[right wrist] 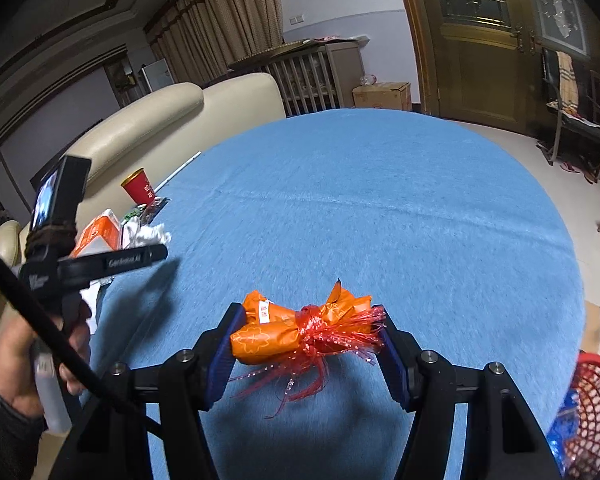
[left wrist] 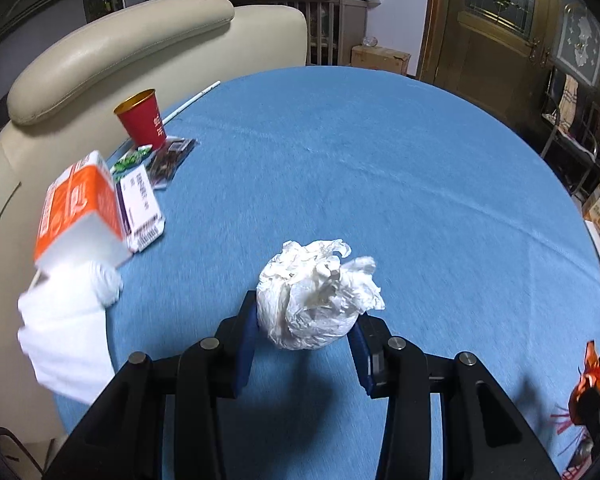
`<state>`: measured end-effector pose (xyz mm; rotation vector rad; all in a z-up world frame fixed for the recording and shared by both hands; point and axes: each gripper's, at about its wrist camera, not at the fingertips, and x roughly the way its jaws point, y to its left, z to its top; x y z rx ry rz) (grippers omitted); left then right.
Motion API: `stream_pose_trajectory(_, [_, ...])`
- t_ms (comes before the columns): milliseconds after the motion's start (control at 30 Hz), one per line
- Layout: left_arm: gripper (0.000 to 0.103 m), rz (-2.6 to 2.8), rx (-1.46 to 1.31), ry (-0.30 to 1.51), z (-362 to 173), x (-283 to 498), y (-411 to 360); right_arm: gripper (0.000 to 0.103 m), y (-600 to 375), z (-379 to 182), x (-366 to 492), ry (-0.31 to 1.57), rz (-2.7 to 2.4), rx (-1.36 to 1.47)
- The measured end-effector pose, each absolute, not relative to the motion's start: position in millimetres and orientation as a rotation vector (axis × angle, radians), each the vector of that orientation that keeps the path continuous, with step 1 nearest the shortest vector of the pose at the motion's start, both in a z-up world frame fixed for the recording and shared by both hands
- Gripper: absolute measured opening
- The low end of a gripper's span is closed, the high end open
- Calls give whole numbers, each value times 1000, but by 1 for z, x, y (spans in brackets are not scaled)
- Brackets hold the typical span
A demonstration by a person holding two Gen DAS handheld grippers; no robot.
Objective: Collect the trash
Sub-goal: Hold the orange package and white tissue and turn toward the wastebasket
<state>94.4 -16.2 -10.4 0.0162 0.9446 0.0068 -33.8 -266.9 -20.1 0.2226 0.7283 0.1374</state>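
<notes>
My left gripper (left wrist: pixel 306 322) is clamped on a crumpled white tissue ball (left wrist: pixel 314 294), its blue pads pressing both sides, held above the blue tablecloth (left wrist: pixel 380 168). My right gripper (right wrist: pixel 306 342) is closed across an orange wrapper bundle (right wrist: pixel 296 328) tied with red ribbon; the pads meet its two ends.

Beyond the left jaws, at the table's left edge, I see an orange carton (left wrist: pixel 80 208), a white-and-purple box (left wrist: pixel 142 208) just beside it, a loose white tissue (left wrist: pixel 72 320), some small packets and a red paper cup (left wrist: pixel 142 120) standing upright. A cream sofa (left wrist: pixel 140 48) sits behind them.

In the right view a red mesh basket (right wrist: pixel 594 408) shows at the lower right edge, with something blue inside it, I think, though it is cut off.
</notes>
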Motion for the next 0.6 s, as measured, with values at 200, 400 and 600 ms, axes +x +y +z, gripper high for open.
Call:
stream_pose_trajectory(200, [44,-12,18,925,-2,64,-26,66,-275,-9,-57,698,113,224])
stream_pose_trajectory(400, [44,-19,23,907,5,47,-31,66,-277,-2,-73,673,105,228])
stream_pose_trajectory(600, [44,-15,36,888,12,37,-36,66,-277,1,-79,661,108,233])
